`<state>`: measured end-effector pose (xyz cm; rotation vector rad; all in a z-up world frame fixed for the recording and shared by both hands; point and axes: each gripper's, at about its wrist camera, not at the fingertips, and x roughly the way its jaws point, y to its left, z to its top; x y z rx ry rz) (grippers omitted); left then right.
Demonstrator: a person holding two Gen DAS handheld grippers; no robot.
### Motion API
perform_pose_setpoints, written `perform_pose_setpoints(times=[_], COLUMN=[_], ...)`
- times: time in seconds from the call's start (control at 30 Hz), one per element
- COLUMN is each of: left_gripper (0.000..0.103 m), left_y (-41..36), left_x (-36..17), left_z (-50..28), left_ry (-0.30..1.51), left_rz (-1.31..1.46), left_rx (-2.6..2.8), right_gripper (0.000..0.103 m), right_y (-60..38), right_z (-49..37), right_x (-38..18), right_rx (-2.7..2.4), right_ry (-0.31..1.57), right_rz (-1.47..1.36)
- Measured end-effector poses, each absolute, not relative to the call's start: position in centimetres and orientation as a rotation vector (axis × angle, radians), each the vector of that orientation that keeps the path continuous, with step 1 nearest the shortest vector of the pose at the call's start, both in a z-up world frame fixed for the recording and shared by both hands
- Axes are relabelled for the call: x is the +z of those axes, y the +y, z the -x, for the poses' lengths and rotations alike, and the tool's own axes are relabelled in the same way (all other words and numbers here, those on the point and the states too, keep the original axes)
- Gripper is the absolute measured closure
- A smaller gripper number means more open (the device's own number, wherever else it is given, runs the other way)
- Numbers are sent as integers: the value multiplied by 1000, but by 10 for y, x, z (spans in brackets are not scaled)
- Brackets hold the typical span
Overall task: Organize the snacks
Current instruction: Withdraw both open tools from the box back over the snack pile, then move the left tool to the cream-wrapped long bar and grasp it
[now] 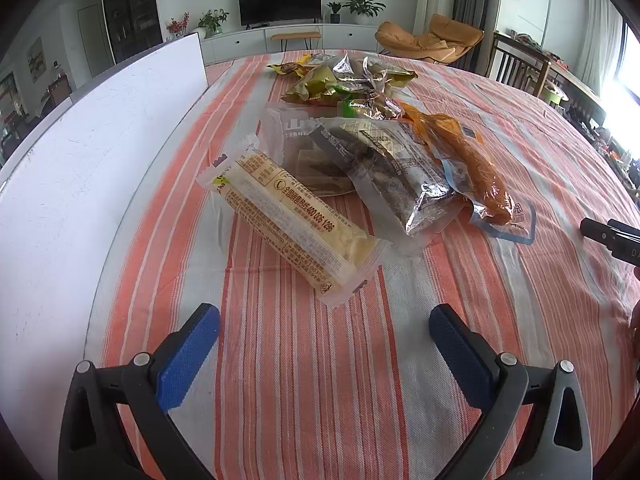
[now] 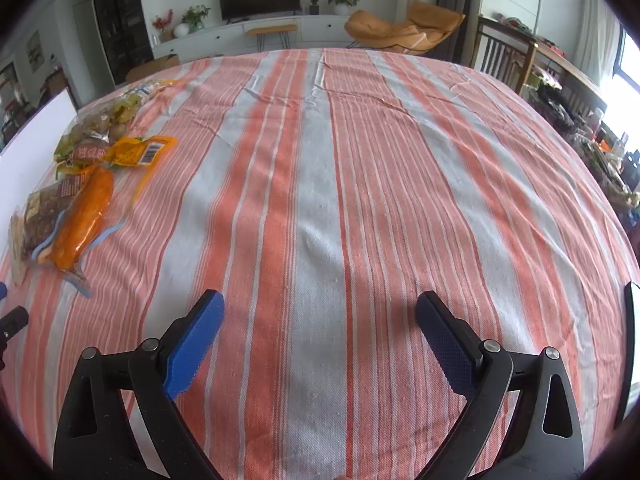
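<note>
Snacks [image 1: 360, 136] are lying heaped on striped cloth [image 1: 320, 360]; left gripper [image 1: 324, 320], jaws spread, is nearing the pale bar [image 1: 288, 224], best pinched across its width; right gripper [image 2: 320, 312] is hanging spread, empty.

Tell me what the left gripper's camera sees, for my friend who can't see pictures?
A pile of snack packets lies on an orange-and-white striped tablecloth, with a long pale yellow packet nearest the open, empty left gripper. A white board stands along the left side, and a living room with a TV is behind.
</note>
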<state>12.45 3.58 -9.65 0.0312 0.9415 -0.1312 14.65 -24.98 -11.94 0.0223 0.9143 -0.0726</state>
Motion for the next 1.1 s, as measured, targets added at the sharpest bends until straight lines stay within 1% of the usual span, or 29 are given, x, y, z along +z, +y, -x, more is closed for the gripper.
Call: perform_pose_setpoints(times=[1.1], left_gripper=[0], left_y=[35], left_x=[-96], left_z=[-121], left_ry=[940], left_rz=[-29], left_rx=[-129], right_gripper=[5], right_y=[-249], right_z=[-146], right_x=[-119], right_rx=[-72], right_ry=[914], right_rz=[-23])
